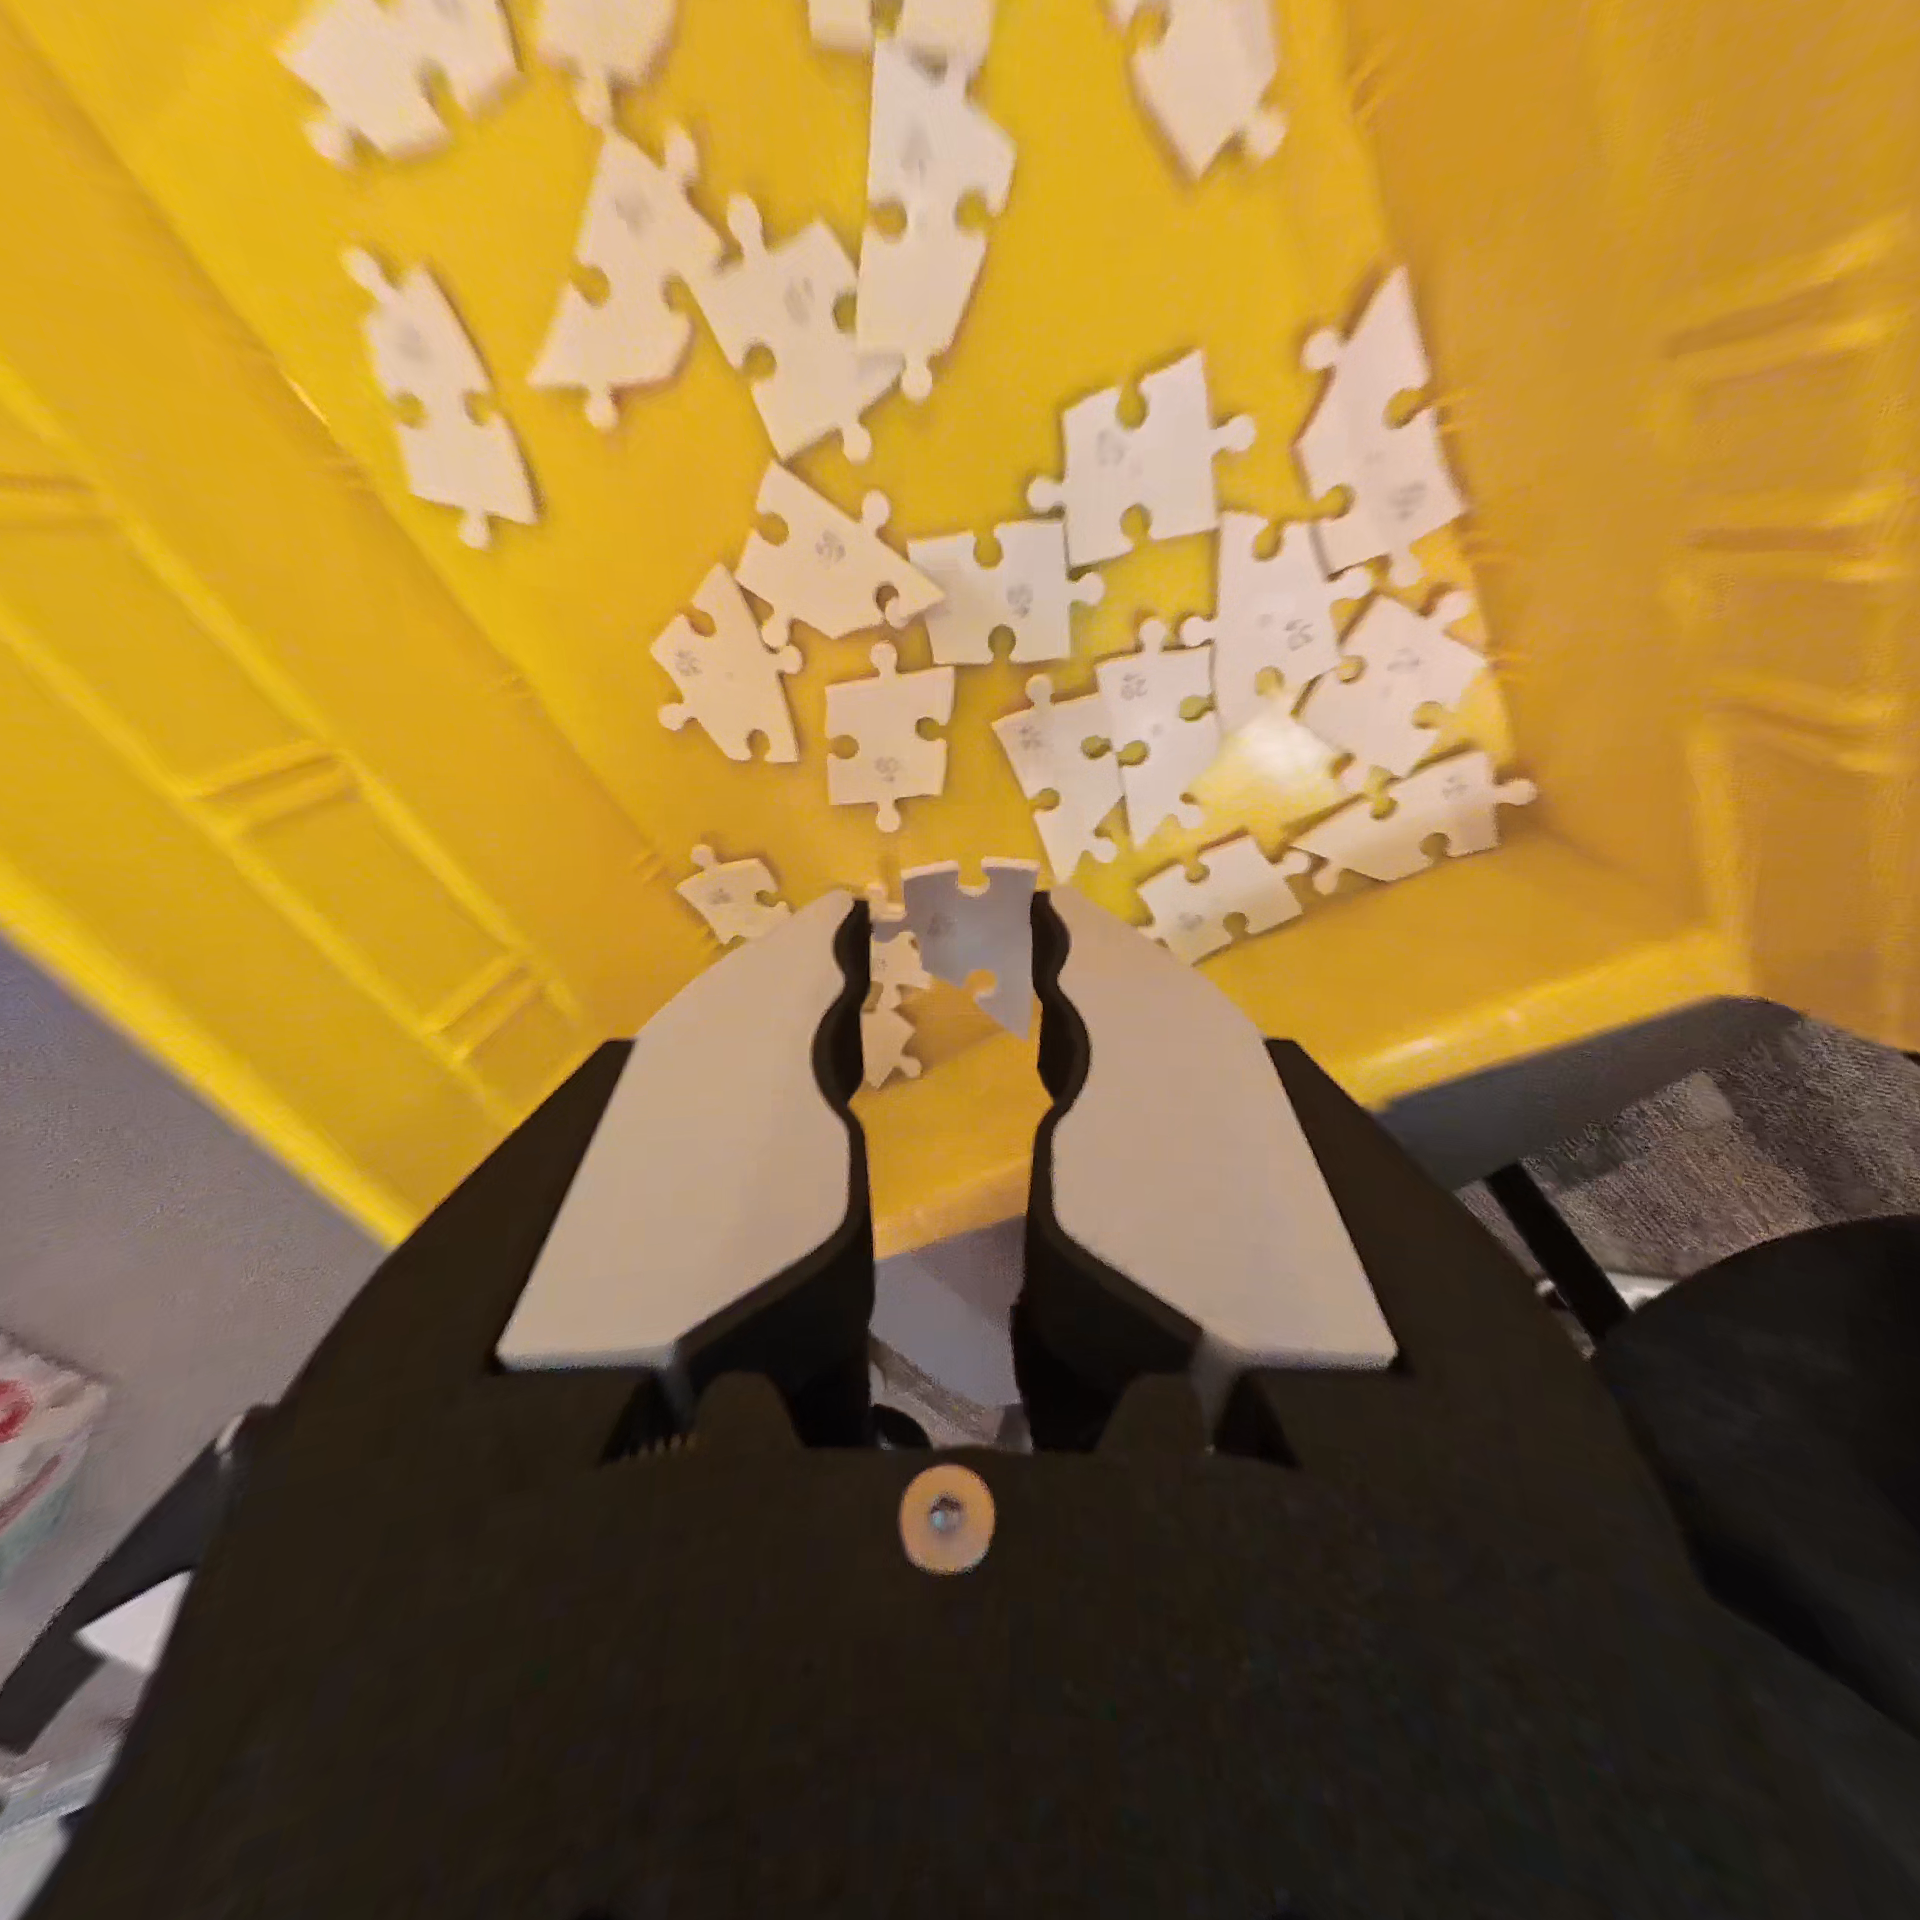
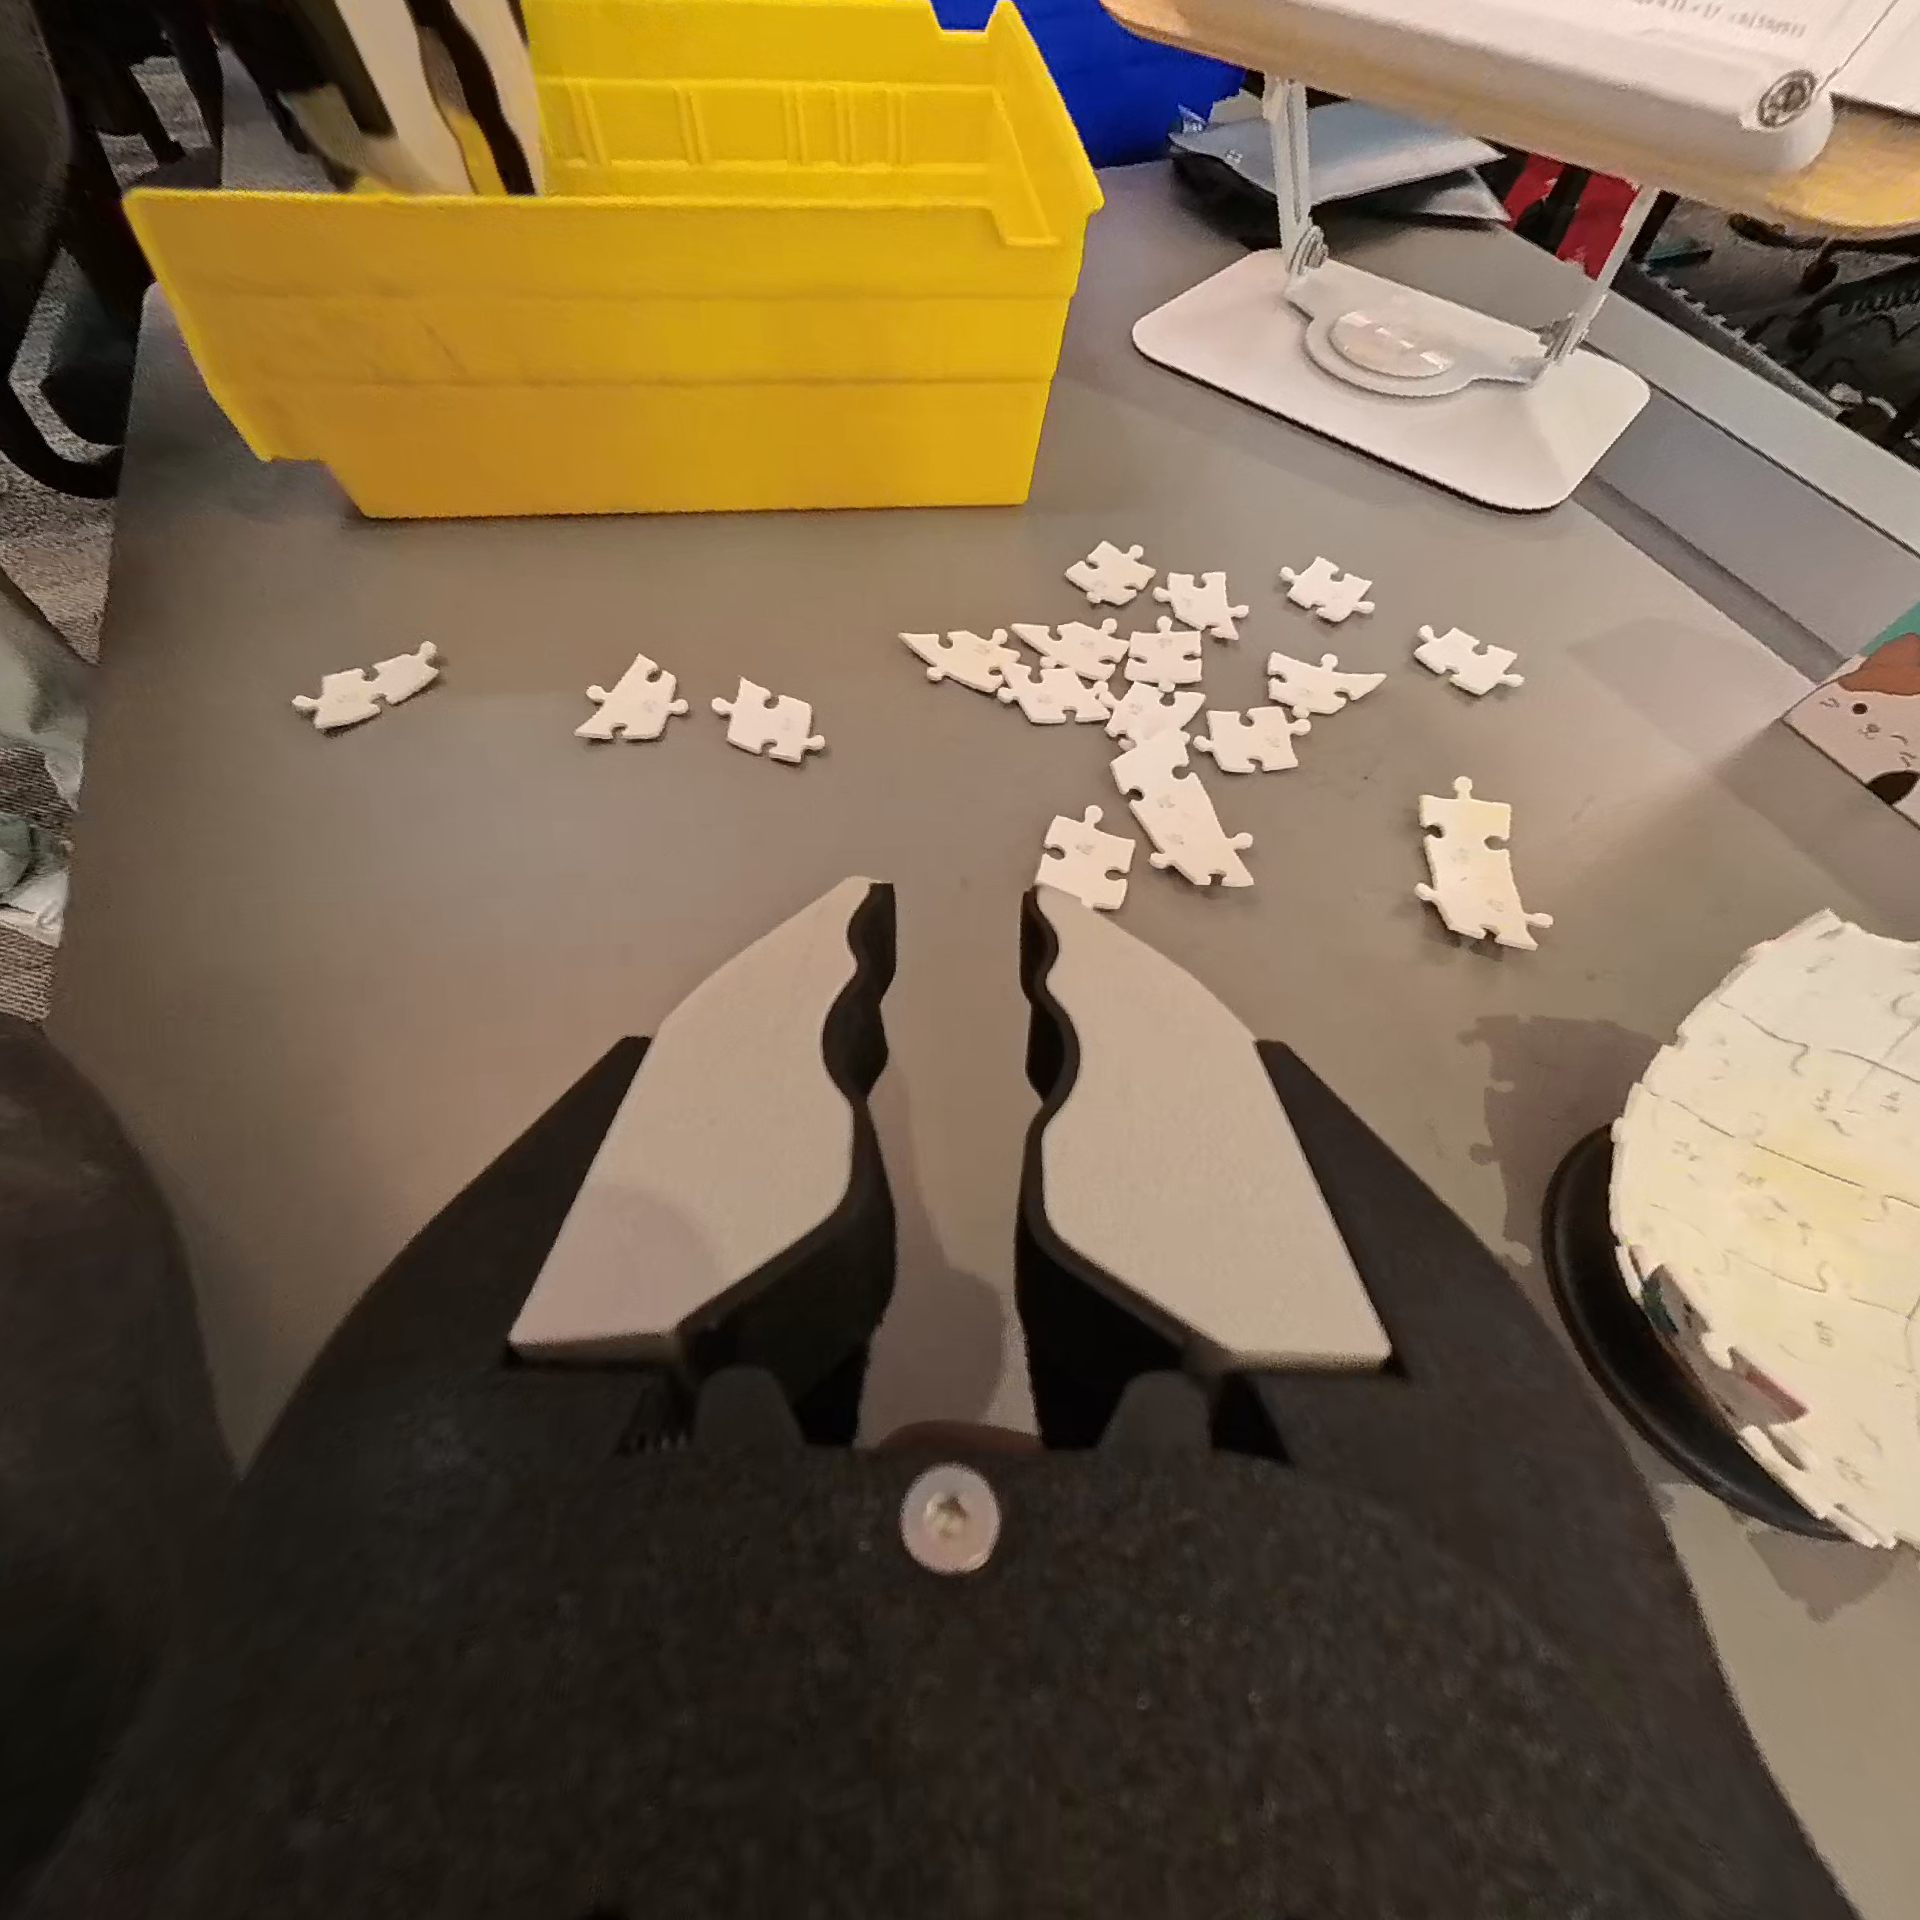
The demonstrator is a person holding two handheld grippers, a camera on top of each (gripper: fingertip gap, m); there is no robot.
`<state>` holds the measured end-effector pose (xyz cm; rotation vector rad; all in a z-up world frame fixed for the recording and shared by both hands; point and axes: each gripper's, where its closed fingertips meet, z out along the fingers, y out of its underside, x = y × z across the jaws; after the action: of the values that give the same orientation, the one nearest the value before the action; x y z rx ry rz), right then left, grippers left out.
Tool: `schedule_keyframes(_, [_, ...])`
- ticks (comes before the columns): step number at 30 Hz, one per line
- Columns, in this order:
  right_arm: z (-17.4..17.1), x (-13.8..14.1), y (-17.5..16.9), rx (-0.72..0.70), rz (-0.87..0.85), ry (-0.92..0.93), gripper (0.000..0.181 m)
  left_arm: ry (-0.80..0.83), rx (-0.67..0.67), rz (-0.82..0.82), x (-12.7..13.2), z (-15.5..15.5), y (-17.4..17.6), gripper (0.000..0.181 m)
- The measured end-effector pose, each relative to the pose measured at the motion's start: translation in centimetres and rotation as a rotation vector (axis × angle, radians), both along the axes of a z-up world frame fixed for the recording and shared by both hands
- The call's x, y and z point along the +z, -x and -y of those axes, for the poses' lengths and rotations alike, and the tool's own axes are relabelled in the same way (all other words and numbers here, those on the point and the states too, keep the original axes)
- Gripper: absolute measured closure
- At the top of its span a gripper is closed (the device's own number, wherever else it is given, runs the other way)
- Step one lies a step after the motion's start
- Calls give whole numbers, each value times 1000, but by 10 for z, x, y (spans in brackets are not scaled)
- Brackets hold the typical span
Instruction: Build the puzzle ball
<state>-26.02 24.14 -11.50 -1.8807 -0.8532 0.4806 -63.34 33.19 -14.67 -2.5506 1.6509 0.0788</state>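
Observation:
My left gripper point(image 1: 948, 909) hangs over the yellow bin point(image 1: 260, 623) and is shut on a white wedge-shaped puzzle piece point(image 1: 977, 956) held between its fingertips. Many loose white pieces point(image 1: 894, 738) lie on the bin floor. My right gripper point(image 2: 958, 904) is open and empty above the grey table point(image 2: 468, 935). The partly built puzzle ball point(image 2: 1766, 1195) sits on a black ring stand point(image 2: 1590, 1299) to its right. Loose pieces point(image 2: 1164, 707) are scattered ahead of it. The left gripper point(image 2: 436, 94) shows inside the bin point(image 2: 644, 343).
A strip of joined pieces point(image 2: 1475, 873) lies near the ball. A white stand base point(image 2: 1392, 384) holding a board is at the back right. A card with a cartoon picture point(image 2: 1870, 727) lies at the right edge. The bin walls rise around the left gripper. Spacing between my two grippers at the tips: around 40 centimeters.

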Motion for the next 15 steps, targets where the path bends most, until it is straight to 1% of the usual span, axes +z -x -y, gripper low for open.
schedule_keyframes(2, [2,3,2,14,0,-3,159,-55,-42,27,27,5,-16,152])
schedule_keyframes(4, [6,7,8,44,-6,-5,159,-106,-113,85,56,17,-45,152])
schedule_keyframes(6, [13,12,17,106,-25,2,160,-141,-220,159,78,37,-86,152])
schedule_keyframes(8, [26,16,32,210,-66,42,160,-176,-358,228,89,63,-134,152])
schedule_keyframes(9, [32,17,37,246,-76,60,160,-178,-429,256,87,78,-159,152])
schedule_keyframes(10, [34,15,39,260,-71,65,160,-163,-496,259,79,93,-183,152])
schedule_keyframes(11, [35,13,39,261,-59,61,160,-142,-560,223,64,107,-201,152])
schedule_keyframes(13, [40,8,36,262,-51,66,161,-128,-681,65,26,123,-218,152])
schedule_keyframes(15, [48,3,29,260,-67,91,161,-96,-772,-84,-10,131,-218,152])
